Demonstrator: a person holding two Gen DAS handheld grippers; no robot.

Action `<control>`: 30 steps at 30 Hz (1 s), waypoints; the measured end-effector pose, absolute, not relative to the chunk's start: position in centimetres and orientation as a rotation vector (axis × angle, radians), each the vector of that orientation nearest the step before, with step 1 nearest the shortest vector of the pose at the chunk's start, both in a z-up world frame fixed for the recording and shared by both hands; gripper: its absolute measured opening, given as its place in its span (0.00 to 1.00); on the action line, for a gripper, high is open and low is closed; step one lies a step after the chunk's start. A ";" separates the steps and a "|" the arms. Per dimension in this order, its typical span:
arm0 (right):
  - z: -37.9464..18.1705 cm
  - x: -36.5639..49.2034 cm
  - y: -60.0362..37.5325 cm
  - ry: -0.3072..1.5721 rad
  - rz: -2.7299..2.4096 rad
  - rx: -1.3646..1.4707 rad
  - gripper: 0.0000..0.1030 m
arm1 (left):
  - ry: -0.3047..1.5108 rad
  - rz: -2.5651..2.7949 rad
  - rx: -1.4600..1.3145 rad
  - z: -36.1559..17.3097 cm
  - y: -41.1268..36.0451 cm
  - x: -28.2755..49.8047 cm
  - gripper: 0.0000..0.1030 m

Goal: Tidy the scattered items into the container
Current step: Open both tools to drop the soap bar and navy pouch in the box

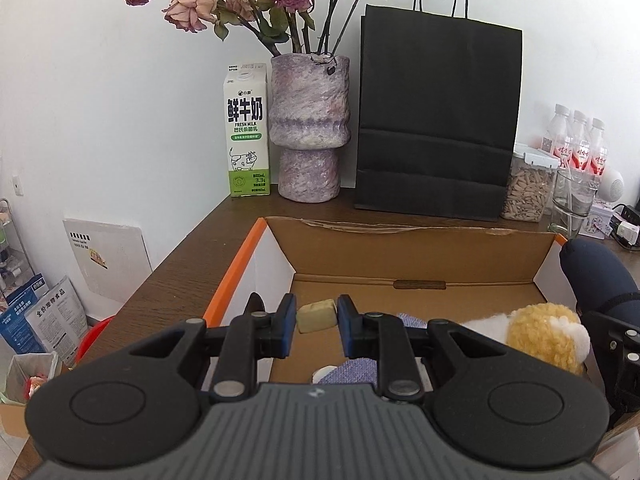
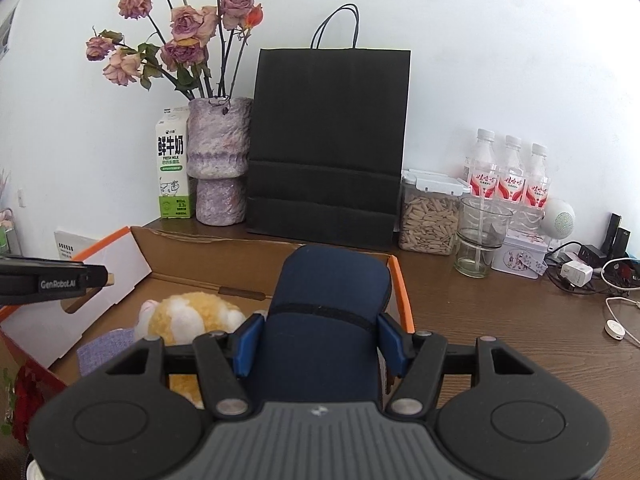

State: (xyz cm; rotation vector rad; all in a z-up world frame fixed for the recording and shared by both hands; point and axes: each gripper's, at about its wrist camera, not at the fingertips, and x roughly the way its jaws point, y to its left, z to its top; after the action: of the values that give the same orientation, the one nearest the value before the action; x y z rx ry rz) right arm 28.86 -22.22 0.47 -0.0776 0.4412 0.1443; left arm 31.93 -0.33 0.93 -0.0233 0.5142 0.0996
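Plainly, right gripper point(image 2: 318, 344) is clamped on a navy blue case point(image 2: 328, 300), low centre of the right view, over the cardboard box point(image 2: 224, 246)'s right edge; left gripper point(image 1: 316, 322) grips a yellowish block point(image 1: 316, 315) above the box floor. Yellow plush toy point(image 2: 188, 312) lies inside, lower left.

Both wrist views over box point(image 1: 416, 256)

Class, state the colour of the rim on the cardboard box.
Orange: the cardboard box has an orange rim, clearest in the left wrist view.
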 end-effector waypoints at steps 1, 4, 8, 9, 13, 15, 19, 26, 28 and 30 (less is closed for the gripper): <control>0.4 28.9 -22.3 0.443 0.146 -0.073 0.59 | 0.513 0.101 -0.023 0.9 -0.4 31.9 0.22; 0.3 29.0 -22.9 0.451 0.155 -0.021 0.65 | 0.503 0.110 -0.022 0.9 -0.3 31.6 0.42; 0.7 28.0 -23.2 0.398 0.144 0.000 0.93 | 0.447 0.125 -0.052 1.3 0.2 30.4 1.00; 0.8 27.7 -23.2 0.388 0.147 -0.003 0.94 | 0.441 0.122 -0.060 1.5 0.4 30.2 1.00; 1.0 27.1 -22.8 0.377 0.166 -0.014 0.97 | 0.446 0.121 -0.069 1.6 0.5 29.9 1.00; 0.9 27.0 -22.6 0.383 0.172 -0.021 0.97 | 0.459 0.127 -0.059 1.5 0.4 30.0 1.00; 0.8 26.7 -22.2 0.391 0.177 -0.031 0.97 | 0.469 0.127 -0.046 1.1 0.1 29.9 1.00; 0.6 25.9 -22.2 0.387 0.178 -0.031 0.97 | 0.470 0.120 -0.024 0.5 -0.3 29.6 1.00; 0.5 25.5 -22.2 0.383 0.177 -0.035 0.97 | 0.462 0.120 -0.022 0.5 -0.3 29.4 1.00; 0.3 25.0 -22.2 0.377 0.177 -0.042 0.97 | 0.449 0.115 -0.022 0.6 -0.3 29.1 1.00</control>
State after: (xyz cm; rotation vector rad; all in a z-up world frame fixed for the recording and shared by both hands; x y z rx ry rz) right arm 25.04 -22.24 0.26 -0.0420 0.3773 0.1768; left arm 29.09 -0.34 0.56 -0.0224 0.4487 0.1147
